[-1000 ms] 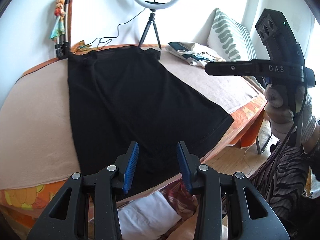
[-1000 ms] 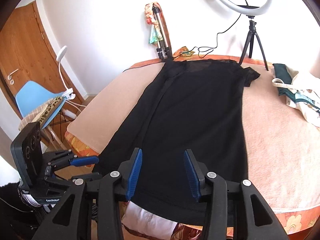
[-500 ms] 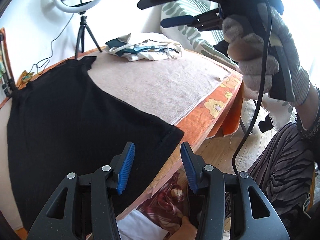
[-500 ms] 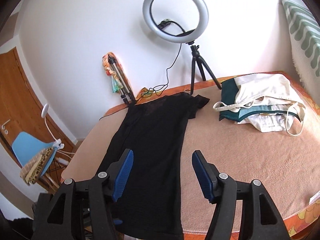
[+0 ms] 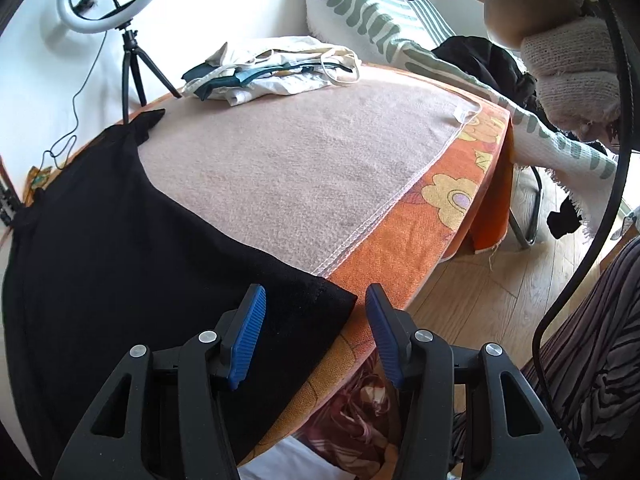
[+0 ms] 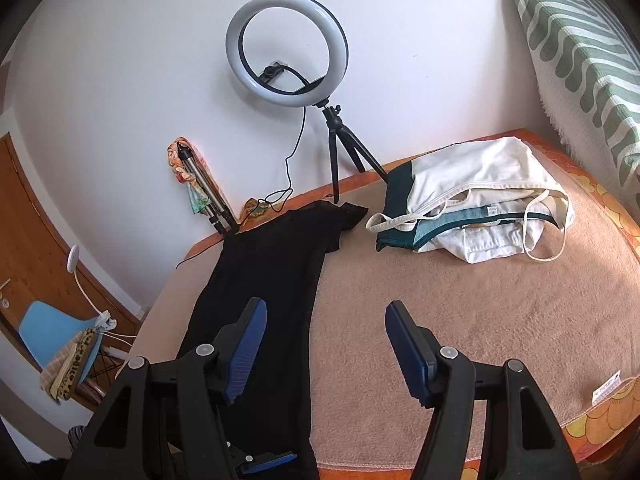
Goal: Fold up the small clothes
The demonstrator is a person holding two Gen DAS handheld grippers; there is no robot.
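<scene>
A black garment [image 5: 120, 260] lies flat on the beige blanket [image 5: 300, 160], with its near right corner at the table's front edge. My left gripper [image 5: 314, 296] hovers just above that corner. Its jaws are opening and the pads do not press on the cloth. In the right wrist view the garment [image 6: 272, 280] runs away towards the wall. My right gripper [image 6: 325, 306] is open over the garment's right edge and the bare blanket, with nothing held. A gloved hand [image 5: 560, 52] carries it high in the left wrist view.
A pile of white and teal clothes [image 6: 472, 208] sits at the back right. A ring light on a tripod [image 6: 286, 50] stands by the wall and a green-striped pillow [image 6: 580, 60] at the right. The orange flowered cloth [image 5: 440, 208] marks the table edge, and striped trousers [image 5: 580, 340] are close by.
Both grippers have swung to the right along the front edge. The left one now sits over the garment's right corner. Both pairs of jaws stand wider than before.
</scene>
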